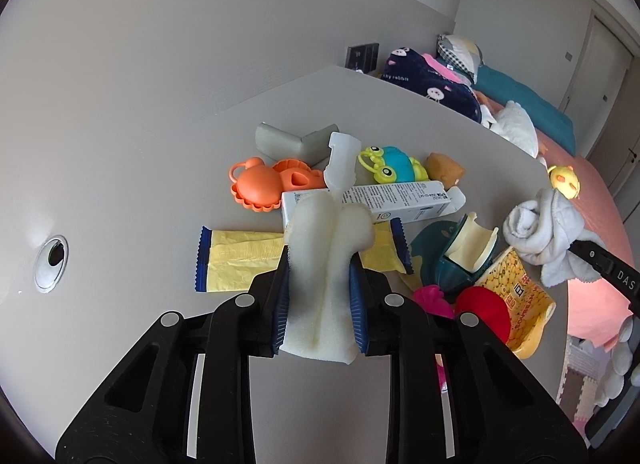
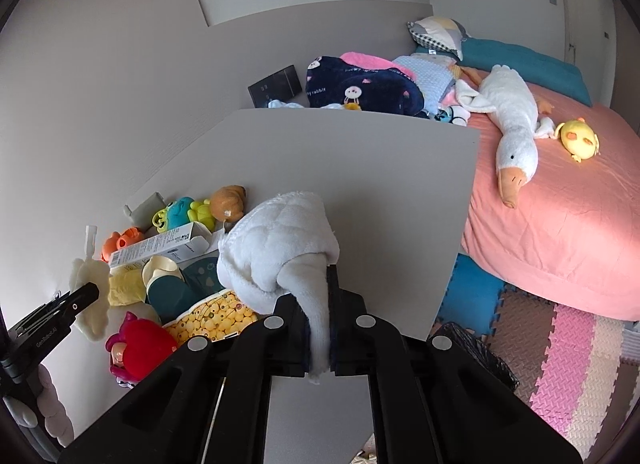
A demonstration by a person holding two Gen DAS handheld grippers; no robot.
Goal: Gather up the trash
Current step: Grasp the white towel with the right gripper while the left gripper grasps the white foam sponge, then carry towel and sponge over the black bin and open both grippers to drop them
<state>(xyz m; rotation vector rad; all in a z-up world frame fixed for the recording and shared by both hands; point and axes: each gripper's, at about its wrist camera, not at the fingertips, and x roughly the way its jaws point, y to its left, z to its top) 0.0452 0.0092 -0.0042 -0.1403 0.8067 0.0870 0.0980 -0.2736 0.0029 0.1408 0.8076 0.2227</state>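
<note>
My left gripper (image 1: 320, 268) is shut on a strip of white foam (image 1: 328, 232), which stands up between its blue pads above the grey table (image 1: 160, 184). My right gripper (image 2: 316, 300) is shut on a tail of a bunched white cloth (image 2: 276, 248), which is lifted off the table. In the left wrist view the same cloth (image 1: 548, 232) hangs at the right. A yellow wrapper (image 1: 240, 260), a white carton (image 1: 372, 200) and a yellow snack bag (image 1: 516, 292) lie in the pile.
Toys share the pile: an orange crab (image 1: 260, 184), a green-blue frog (image 1: 392, 168), a teal toy (image 1: 460, 260), a red doll (image 2: 136, 348) and a grey corner guard (image 1: 292, 140). A black bin (image 2: 476, 348) stands below the table's right edge, beside a pink bed (image 2: 560, 232).
</note>
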